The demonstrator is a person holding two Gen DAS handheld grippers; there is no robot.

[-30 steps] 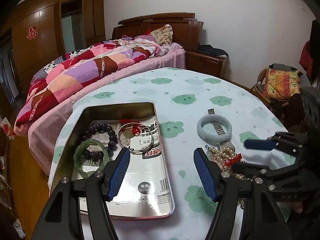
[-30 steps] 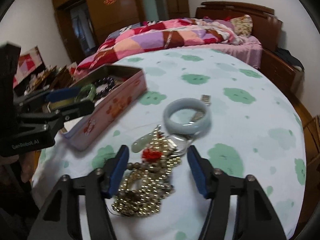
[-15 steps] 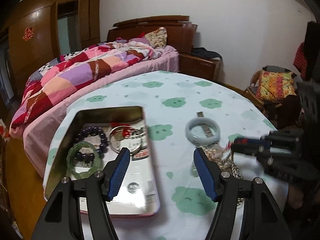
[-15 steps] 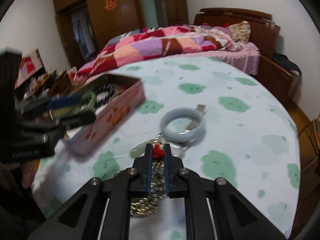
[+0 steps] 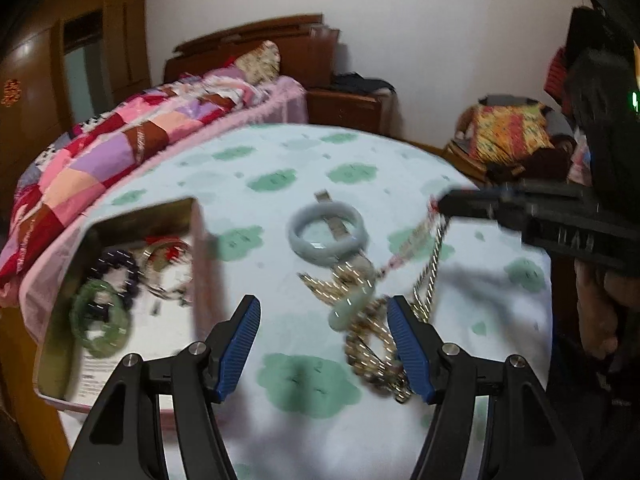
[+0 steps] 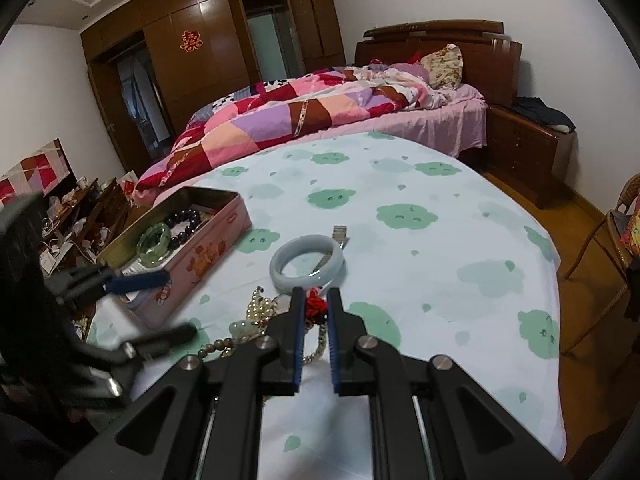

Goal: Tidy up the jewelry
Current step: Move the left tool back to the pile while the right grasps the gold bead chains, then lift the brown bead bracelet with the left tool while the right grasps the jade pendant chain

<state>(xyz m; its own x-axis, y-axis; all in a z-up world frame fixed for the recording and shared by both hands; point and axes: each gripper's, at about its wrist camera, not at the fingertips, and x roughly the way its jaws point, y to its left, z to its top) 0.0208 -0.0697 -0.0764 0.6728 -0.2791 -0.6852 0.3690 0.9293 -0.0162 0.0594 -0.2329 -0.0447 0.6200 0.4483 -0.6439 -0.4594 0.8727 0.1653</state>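
My right gripper is shut on the red knot of a beaded necklace and holds it above the table, so the gold chain hangs down from it to a tangled pile of necklaces. A pale jade pendant lies in that pile. My left gripper is open and empty, hovering just in front of the pile. A pale bangle lies on the tablecloth beyond. The pink tin at the left holds a green bangle and dark beads.
A watch band lies behind the pale bangle. The round table has a white cloth with green prints. A bed stands behind it, a chair with a cushion at the right.
My right gripper has shut on the red knot and lifted it, pulling the chain up out of the pile. My left gripper has swung right, from over the tin toward the pile.
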